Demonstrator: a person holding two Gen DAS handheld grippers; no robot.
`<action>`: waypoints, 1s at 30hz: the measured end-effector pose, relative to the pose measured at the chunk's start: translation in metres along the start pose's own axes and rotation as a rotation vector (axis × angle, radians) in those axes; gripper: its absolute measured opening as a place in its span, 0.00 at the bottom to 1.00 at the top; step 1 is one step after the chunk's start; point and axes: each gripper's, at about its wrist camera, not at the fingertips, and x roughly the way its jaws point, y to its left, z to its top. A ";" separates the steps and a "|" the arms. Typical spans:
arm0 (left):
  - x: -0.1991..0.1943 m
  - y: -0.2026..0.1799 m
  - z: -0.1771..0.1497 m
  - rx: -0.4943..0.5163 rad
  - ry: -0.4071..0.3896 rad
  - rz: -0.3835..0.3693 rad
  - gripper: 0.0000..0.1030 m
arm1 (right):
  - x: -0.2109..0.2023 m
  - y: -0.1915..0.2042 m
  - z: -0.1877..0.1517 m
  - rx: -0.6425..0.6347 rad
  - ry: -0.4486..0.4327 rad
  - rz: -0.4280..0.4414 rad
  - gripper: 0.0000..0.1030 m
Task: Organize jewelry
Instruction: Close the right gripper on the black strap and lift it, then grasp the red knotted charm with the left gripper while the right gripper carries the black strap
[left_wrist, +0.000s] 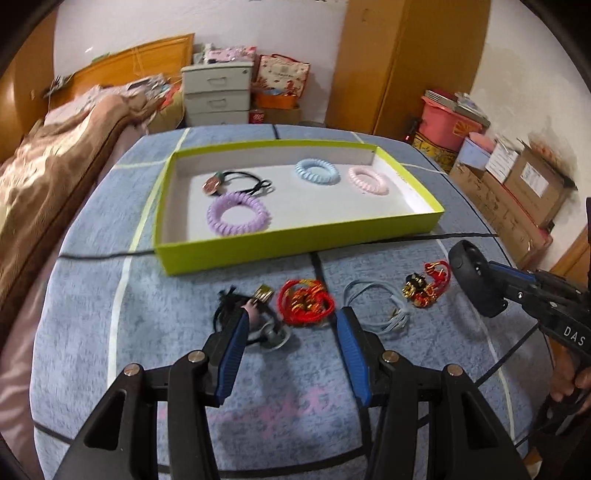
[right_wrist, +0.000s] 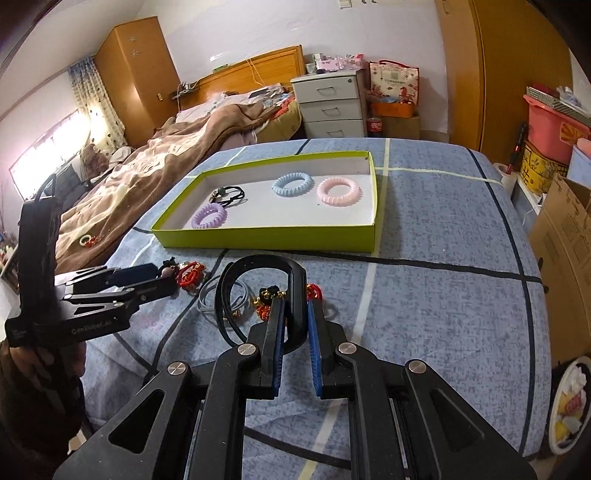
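A green-walled box on the blue bedspread holds purple, blue and pink spiral hair ties and a black hair tie with a charm. In front lie a black hair tie with ornaments, a red cord bracelet, a pale blue cord and a red-gold charm. My left gripper is open above the black tie and red bracelet. My right gripper is shut on a black headband, also seen in the left wrist view.
A black cable runs across the bedspread along the box's front. A brown blanket covers the bed at left. White drawers, a wardrobe and cardboard boxes stand beyond the bed's far and right edges.
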 end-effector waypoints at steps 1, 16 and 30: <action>0.002 -0.002 0.002 0.010 0.003 -0.006 0.50 | 0.000 0.000 -0.001 0.002 0.001 0.002 0.12; 0.025 -0.009 0.007 0.052 0.038 0.010 0.39 | 0.009 -0.004 -0.005 0.018 0.022 0.016 0.12; 0.026 -0.003 0.008 0.030 0.039 0.009 0.19 | 0.010 -0.003 -0.003 0.016 0.026 0.015 0.12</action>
